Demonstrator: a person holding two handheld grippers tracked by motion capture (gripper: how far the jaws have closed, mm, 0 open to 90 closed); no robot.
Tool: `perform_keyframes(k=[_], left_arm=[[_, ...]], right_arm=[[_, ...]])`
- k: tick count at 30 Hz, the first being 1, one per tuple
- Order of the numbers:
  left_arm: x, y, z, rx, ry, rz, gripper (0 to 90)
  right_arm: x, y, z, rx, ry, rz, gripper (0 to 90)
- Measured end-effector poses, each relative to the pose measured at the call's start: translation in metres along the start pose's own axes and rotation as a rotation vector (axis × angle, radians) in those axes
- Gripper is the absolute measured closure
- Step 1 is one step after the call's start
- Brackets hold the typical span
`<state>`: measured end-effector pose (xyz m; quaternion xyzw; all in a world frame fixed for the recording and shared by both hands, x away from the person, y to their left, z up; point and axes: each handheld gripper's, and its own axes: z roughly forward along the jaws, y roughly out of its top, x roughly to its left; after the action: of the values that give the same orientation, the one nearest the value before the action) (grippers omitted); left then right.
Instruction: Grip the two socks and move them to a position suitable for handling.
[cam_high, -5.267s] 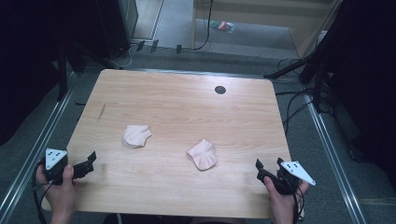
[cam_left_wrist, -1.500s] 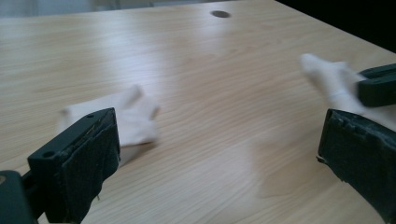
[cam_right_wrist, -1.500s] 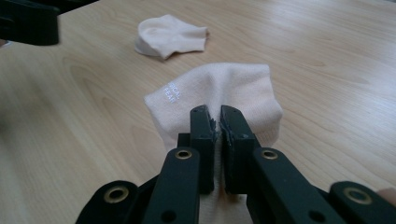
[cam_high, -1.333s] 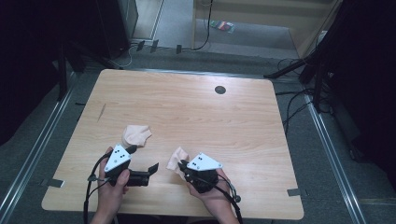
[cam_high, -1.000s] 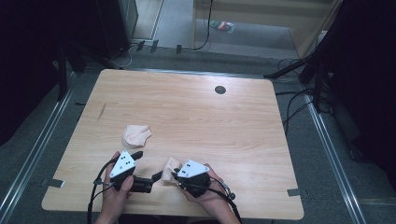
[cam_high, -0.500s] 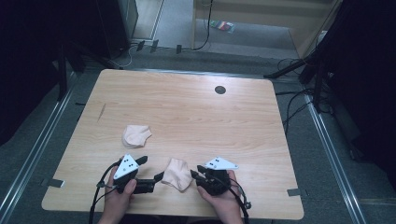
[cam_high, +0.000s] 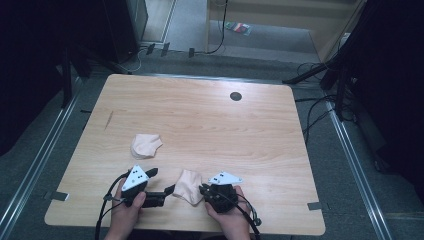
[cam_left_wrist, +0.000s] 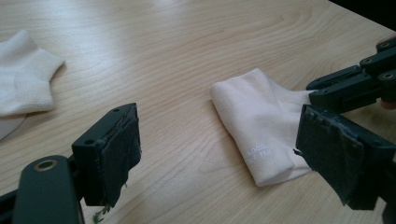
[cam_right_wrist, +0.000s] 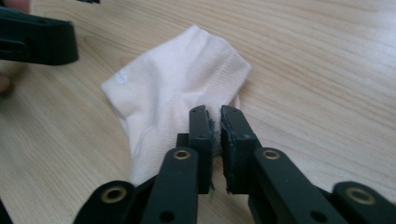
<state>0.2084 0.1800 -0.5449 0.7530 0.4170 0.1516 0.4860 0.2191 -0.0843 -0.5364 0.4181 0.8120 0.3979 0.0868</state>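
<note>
Pale pink knit, finely ribbed at the cuff, makes up the near sock (cam_high: 189, 186), which lies flat on the worktop (cam_high: 210, 125) near its front edge, between the two hands. In the left gripper view it (cam_left_wrist: 261, 126) shows as a folded, rounded wedge with small white lettering printed near one end. The right tongs (cam_right_wrist: 215, 140) have just been closing, and their black padded jaws now pinch the sock's edge (cam_right_wrist: 177, 98), with only a thin strip of fabric between the pads. The left tongs (cam_left_wrist: 219, 158) stand wide apart, just short of the sock's other end, with nothing between their worn, frayed rubber pads.

A second sock (cam_high: 145, 145) of the same soft knit, curved at the heel, lies farther back and to the left, well apart from the first.

Light wood-grain laminate covers the worktop, which has rounded corners, a small dark round grommet (cam_high: 235, 96) near the far edge and a short dark mark (cam_high: 108, 120) at the left side. Grey carpet floor (cam_high: 350, 165) surrounds it, crossed by metal rails and black cables, and the room beyond is dark, with a pale wooden step (cam_high: 280, 15) at the back.
</note>
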Motion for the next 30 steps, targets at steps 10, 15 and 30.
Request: perform_keyframes(k=[10, 15, 30], left_arm=[[-0.021, 0.001, 0.012, 0.047, -0.086, 0.076, 9.9], [-0.023, 0.002, 0.014, 0.076, -0.101, 0.057, 8.3], [-0.021, 0.011, 0.014, 0.052, 0.04, 0.127, 87.3]], right_arm=[[0.017, 0.027, -0.022, -0.091, 0.05, -0.115, 87.1], [0.022, 0.034, -0.03, -0.124, 0.054, -0.137, 87.1], [0.025, 0.043, -0.048, -0.199, 0.079, -0.14, 87.2]])
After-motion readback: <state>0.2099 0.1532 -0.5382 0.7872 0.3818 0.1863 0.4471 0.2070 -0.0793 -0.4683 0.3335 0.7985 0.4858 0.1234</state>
